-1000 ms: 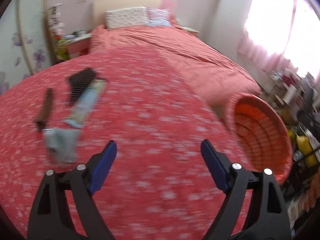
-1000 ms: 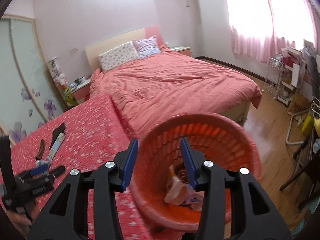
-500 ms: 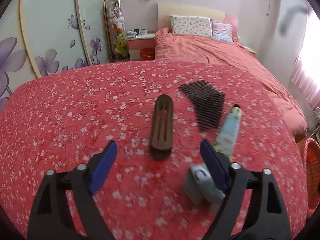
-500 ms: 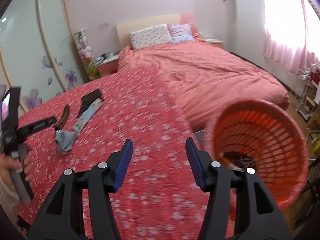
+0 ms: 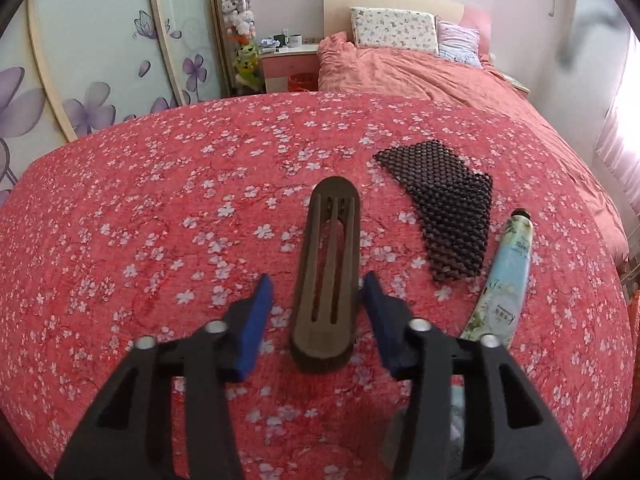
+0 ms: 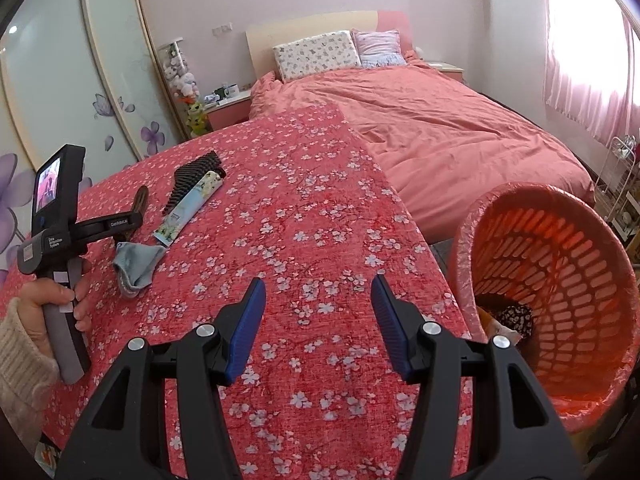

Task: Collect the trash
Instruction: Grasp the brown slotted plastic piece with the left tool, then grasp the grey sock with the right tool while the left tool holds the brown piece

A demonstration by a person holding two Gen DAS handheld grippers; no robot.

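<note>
A long brown slotted piece (image 5: 327, 272) lies on the red flowered tablecloth (image 5: 160, 220). My left gripper (image 5: 316, 312) is open, its blue pads on either side of the piece's near end without closing on it. A black mesh sheet (image 5: 444, 208) and a pale blue tube (image 5: 506, 276) lie to its right. My right gripper (image 6: 318, 320) is open and empty above the cloth (image 6: 304, 208). The orange basket (image 6: 560, 280) stands tilted at the right with trash inside. A grey sock (image 6: 136, 264), the tube (image 6: 188, 208) and the mesh (image 6: 192, 178) lie near the left gripper (image 6: 120, 222).
A bed with a salmon cover (image 6: 440, 132) stands behind the table. A wardrobe with flower doors (image 5: 100, 60) is at the left. A nightstand (image 5: 288, 60) stands by the bed. A wire rack (image 6: 620, 192) is at the far right.
My left gripper has swung from the basket side to the brown piece and narrowed around its near end. My right gripper has pulled back out of the basket and opened wider.
</note>
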